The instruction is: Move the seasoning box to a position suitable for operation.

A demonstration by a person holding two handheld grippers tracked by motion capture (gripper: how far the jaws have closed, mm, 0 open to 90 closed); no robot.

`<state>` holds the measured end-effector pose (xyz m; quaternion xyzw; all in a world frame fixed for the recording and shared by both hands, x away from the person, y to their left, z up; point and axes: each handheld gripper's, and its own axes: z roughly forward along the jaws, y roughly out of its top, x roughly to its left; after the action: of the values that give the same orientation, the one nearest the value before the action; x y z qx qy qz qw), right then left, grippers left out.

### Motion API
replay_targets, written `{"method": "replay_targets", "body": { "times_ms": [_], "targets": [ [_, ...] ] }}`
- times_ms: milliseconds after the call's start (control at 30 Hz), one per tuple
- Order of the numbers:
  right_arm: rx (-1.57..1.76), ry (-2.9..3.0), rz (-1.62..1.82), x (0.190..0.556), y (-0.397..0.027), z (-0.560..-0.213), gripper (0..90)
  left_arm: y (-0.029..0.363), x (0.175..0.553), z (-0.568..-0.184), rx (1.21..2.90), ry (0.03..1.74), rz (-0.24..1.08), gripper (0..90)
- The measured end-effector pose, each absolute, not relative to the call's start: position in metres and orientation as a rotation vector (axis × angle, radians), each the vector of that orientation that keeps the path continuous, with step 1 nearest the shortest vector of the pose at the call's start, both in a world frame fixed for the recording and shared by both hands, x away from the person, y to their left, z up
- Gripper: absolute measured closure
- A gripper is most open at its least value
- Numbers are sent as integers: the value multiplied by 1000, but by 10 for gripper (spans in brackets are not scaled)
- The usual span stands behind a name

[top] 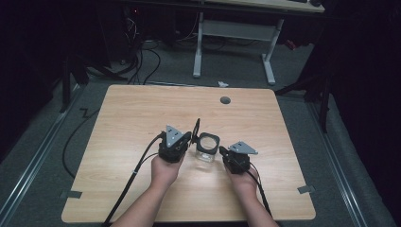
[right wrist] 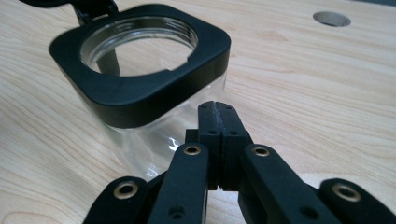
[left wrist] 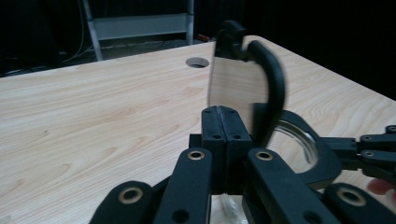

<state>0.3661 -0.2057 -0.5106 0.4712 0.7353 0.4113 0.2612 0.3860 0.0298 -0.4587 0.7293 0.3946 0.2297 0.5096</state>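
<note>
Between both closed grippers, jar (top: 206, 147) stands mid-table (top: 142, 109).

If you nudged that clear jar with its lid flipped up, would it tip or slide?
The jar looks squat and flat-sided, so it would probably slide, not roll. It appears empty, so likely light. The raised lid may make it slightly top-heavy toward that side.

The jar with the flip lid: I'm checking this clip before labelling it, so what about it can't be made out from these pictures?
- Base of the jar: in the right gripper view the right gripper covers it.
- Hinge of the lid: dark and blurred in the left gripper view.
- Contact of the left gripper with the lid: the shut jaws overlap it.
- Jar contents: too small in the high view.
</note>
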Motion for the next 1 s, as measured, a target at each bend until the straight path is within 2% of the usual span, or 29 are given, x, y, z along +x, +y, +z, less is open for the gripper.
{"method": "replay_targets", "body": {
  "times_ms": [467, 633, 800, 1000],
  "targets": [
    [1257, 1995, 1131, 362, -202, -511, 900, 0, 378, -473, 1847, 884, 496, 900],
    [1249, 2003, 1128, 363, -203, -511, 900, 0, 368, -476, 1825, 875, 517, 900],
    [1251, 1976, 1132, 384, -219, -507, 900, 15, 340, -498, 1841, 936, 502, 891],
    [1188, 2040, 1175, 417, -219, -506, 900, 9, 344, -514, 1894, 991, 474, 885]
  ]
}}
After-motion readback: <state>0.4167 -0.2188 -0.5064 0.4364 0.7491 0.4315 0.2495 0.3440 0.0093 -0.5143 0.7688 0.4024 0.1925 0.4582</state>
